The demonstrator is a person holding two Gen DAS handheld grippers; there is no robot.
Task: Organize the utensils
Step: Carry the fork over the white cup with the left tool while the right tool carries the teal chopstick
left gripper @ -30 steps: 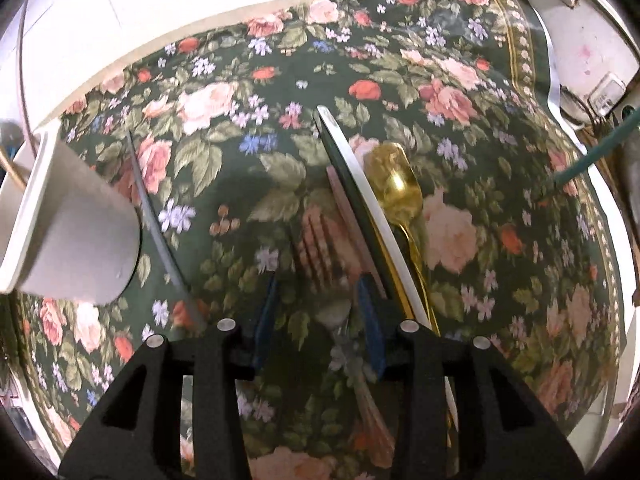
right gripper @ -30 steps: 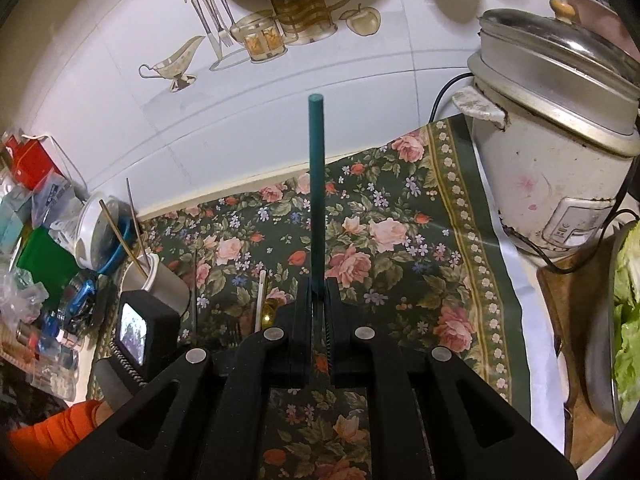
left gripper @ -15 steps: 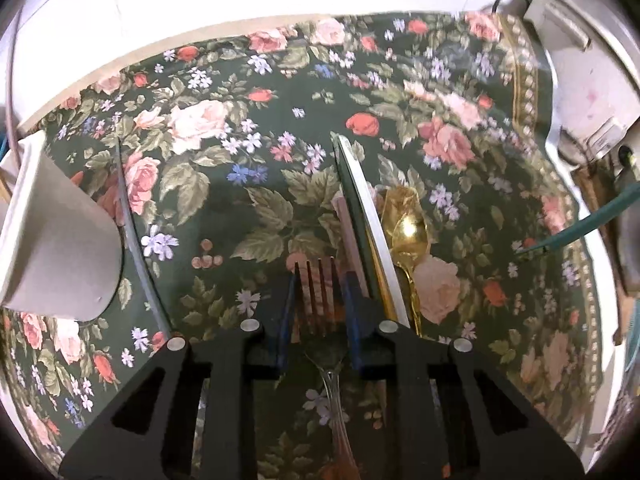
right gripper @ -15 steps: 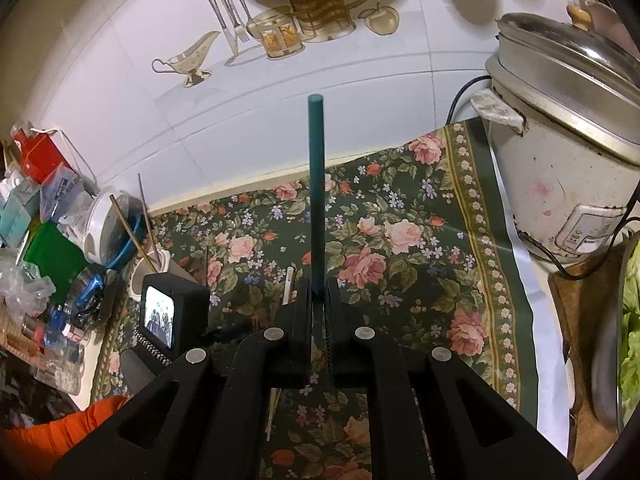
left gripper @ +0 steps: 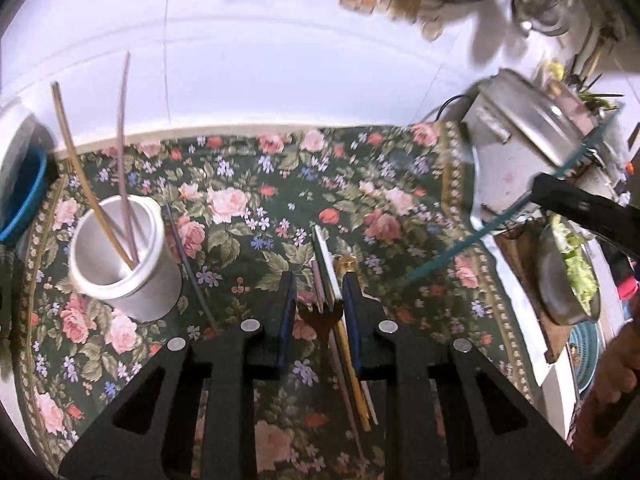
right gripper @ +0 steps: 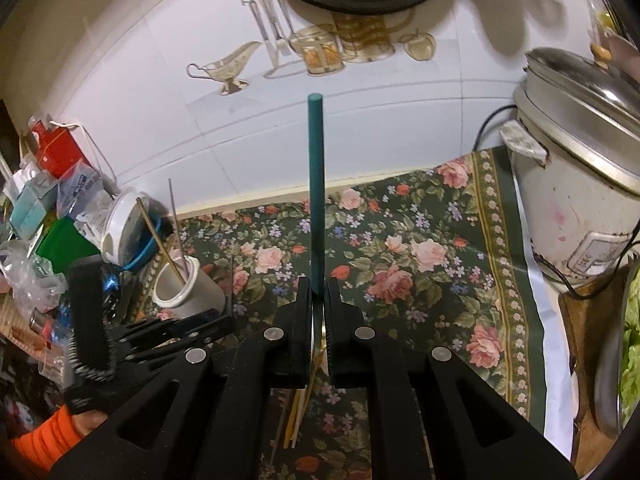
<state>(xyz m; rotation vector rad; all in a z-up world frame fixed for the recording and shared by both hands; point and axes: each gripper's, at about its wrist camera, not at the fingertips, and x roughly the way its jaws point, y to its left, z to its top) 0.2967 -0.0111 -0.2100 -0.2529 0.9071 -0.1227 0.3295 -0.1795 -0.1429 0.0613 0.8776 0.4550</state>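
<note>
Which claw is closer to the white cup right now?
Left. The left claw, gripping the fork, sits just beside the white cup; the right claw, holding the teal stick, is farther off.

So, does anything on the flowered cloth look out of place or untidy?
Yes. A knife, a gold spoon and a dark stick lie loose on the cloth, while the white cup already holds two sticks.

Fork (left gripper: 320, 322), dark metal, sits between the blue pads, tines pointing away, lifted off the floral cloth. Teal chopstick (right gripper: 316, 196) stands straight out of the closed black jaws. White cup (left gripper: 124, 256) upright on the cloth at left with two sticks leaning in it; gold spoon (left gripper: 347, 266) and flat utensils lie below the fork.
</note>
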